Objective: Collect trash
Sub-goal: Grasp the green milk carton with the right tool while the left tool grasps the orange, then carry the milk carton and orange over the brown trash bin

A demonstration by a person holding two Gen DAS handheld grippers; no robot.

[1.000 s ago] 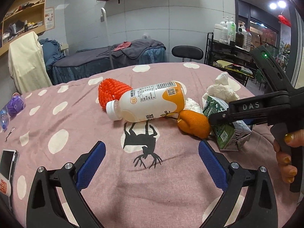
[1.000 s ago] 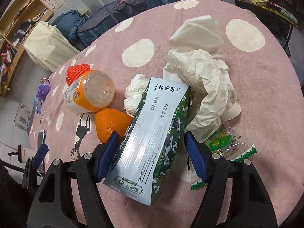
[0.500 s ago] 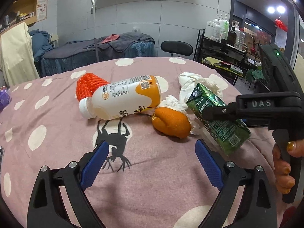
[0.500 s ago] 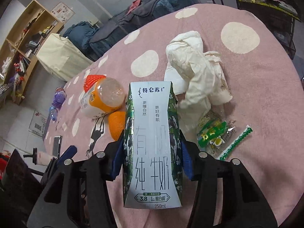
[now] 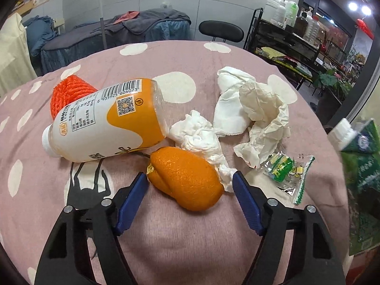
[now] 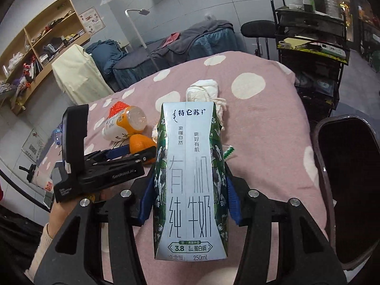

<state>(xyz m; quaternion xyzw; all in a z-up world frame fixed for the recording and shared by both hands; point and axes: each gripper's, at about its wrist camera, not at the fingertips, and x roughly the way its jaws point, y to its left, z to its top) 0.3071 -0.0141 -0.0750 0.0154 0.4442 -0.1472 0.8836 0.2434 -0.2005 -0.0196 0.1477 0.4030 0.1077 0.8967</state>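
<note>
Now my right tongs (image 6: 190, 204) hold the carton (image 6: 190, 178), and my left tongs (image 5: 188, 182) have just been closing around the orange (image 5: 187, 178).

The carton stands upright between my right pads, long axis up, spout end away from me; it reads "3.8" and "250mL" under large Chinese characters. The orange lies slantwise between my left pads, not yet pinched, stem end by the left pad. Beyond it the bottle (image 5: 104, 121) lies on its side, cap to the left, barcode 6 935925 604023.

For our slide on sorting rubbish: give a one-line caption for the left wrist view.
Left claw closing around an orange peel on the spotted cloth, beside a bottle and crumpled tissues.
</note>
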